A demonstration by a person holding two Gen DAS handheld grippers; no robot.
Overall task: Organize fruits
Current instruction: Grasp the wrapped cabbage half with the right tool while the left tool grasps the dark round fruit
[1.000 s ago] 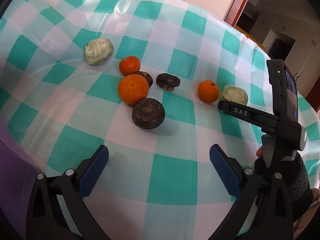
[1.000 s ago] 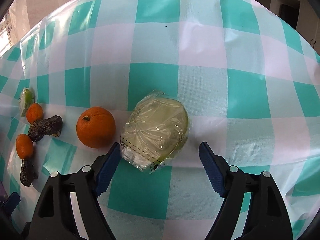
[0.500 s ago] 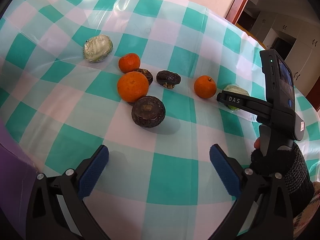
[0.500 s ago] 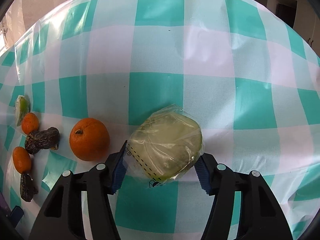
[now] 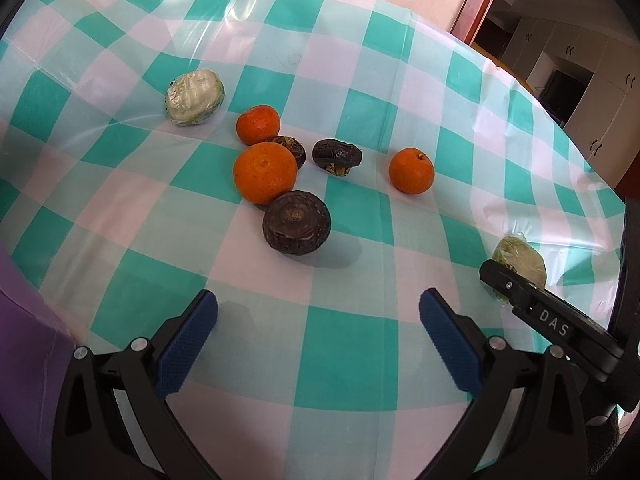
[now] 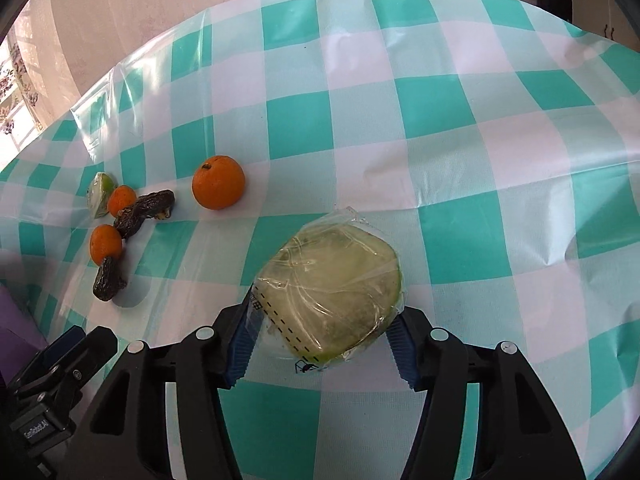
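My right gripper (image 6: 320, 352) is shut on a plastic-wrapped green fruit (image 6: 332, 292) and holds it above the checked tablecloth; that fruit also shows at the right of the left wrist view (image 5: 520, 258). My left gripper (image 5: 318, 332) is open and empty, near a dark round fruit (image 5: 297, 222). Beyond it lie a large orange (image 5: 265, 172), a small orange (image 5: 258, 125), two more dark fruits (image 5: 337, 156), a lone orange (image 5: 412, 171) and a second wrapped fruit (image 5: 195, 97).
The round table carries a teal and white checked cloth (image 5: 352, 344) under clear plastic. Its far edge meets a pink wall and a doorway (image 5: 540, 40) at the right. A purple surface (image 5: 20, 340) shows at the lower left.
My right gripper closed on the wrapped green fruit, lifted it and drew it back toward the near right. My left gripper stayed open and hardly moved.
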